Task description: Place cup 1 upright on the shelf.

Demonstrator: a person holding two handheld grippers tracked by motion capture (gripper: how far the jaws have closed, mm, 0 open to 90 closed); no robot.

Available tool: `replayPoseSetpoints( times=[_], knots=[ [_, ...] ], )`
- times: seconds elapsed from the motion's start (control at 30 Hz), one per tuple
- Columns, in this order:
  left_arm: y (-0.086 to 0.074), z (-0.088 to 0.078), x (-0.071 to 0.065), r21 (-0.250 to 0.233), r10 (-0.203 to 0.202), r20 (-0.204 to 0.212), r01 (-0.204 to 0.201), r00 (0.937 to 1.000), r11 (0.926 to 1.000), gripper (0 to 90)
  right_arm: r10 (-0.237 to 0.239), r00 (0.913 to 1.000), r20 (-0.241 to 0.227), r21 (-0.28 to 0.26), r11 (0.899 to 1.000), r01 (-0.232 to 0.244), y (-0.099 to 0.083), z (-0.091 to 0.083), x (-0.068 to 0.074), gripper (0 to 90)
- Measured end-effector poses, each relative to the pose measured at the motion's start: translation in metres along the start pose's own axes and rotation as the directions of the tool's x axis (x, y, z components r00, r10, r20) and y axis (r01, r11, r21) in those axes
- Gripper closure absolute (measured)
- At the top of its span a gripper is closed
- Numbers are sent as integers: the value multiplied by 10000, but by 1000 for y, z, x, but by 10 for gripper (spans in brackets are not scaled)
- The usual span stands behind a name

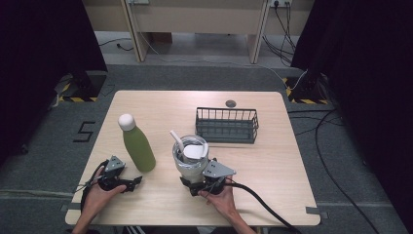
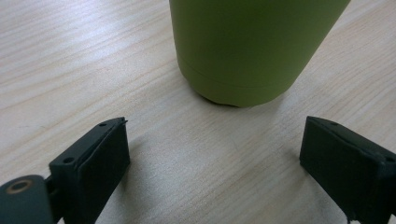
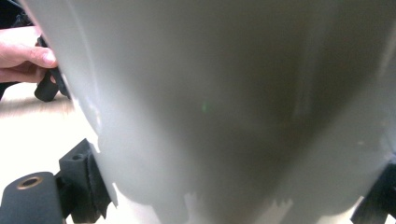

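A green bottle with a white cap stands on the table left of centre. My left gripper lies low on the table just in front of it, open. In the left gripper view the bottle's base stands a short way beyond the spread jaws of that gripper, with bare wood between them. A pale tumbler with a lid and a white straw stands at centre front. My right gripper is shut on its lower part. The tumbler wall sits between the two jaws of the right gripper.
A black wire basket stands behind the tumbler, right of centre. A small dark round disc lies near the table's far edge. The person's other hand and the left gripper appear at the left of the right gripper view.
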State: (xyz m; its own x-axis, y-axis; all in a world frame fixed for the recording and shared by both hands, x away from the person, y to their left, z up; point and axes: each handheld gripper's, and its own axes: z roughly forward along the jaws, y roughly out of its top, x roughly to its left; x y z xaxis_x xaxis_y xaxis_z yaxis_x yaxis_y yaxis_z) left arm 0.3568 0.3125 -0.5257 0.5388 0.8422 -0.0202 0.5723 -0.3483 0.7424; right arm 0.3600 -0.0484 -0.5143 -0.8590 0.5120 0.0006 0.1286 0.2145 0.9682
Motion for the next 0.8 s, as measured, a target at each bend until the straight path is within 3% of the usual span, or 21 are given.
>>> replayPoseSetpoints(
  times=[0.17,0.43,0.8],
  knots=[
    [0,0,0,-2,40,-13,-40,10000,10000,77,150,9999,17,-16,9999,-150,0,0,0,108],
    [0,0,0,-6,48,-12,-48,10000,10000,78,-46,9999,129,-219,9997,49,7,-6,0,108],
    [0,0,0,-4,51,-10,-51,10000,10000,79,40,9996,267,-482,9988,-27,17,-15,-6,108]
  ],
)
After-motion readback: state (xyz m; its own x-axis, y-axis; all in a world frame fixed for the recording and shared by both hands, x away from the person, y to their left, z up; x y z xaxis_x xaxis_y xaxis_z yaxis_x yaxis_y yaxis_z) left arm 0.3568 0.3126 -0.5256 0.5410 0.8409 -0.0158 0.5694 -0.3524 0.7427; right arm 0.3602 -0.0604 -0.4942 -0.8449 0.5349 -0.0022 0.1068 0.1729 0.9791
